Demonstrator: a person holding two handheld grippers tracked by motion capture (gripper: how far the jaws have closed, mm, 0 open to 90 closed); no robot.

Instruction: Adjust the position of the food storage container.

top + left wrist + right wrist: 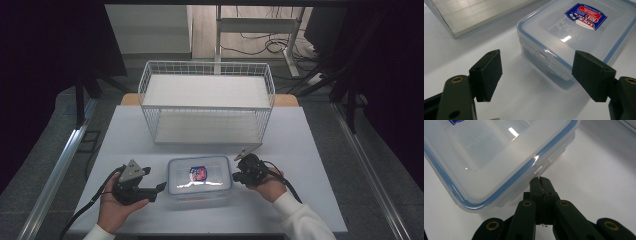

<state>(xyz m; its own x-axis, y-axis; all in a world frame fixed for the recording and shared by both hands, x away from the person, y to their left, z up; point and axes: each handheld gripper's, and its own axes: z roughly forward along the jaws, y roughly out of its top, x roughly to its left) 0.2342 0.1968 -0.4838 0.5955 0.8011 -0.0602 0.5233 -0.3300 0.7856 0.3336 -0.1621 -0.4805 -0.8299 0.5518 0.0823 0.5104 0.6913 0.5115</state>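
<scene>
Where legible, "LOCK" on the container (574, 37) lid's red-and-blue label (586, 16).

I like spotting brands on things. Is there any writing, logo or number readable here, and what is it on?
"LOCK" in large white letters, on the red and blue sticker on the clear container's lid; the letters after it blur.
The sticker's smaller lines: too small to read.
Faint print moulded into the lid: too faint to read.
Wire shelf rack: no writing.
</scene>
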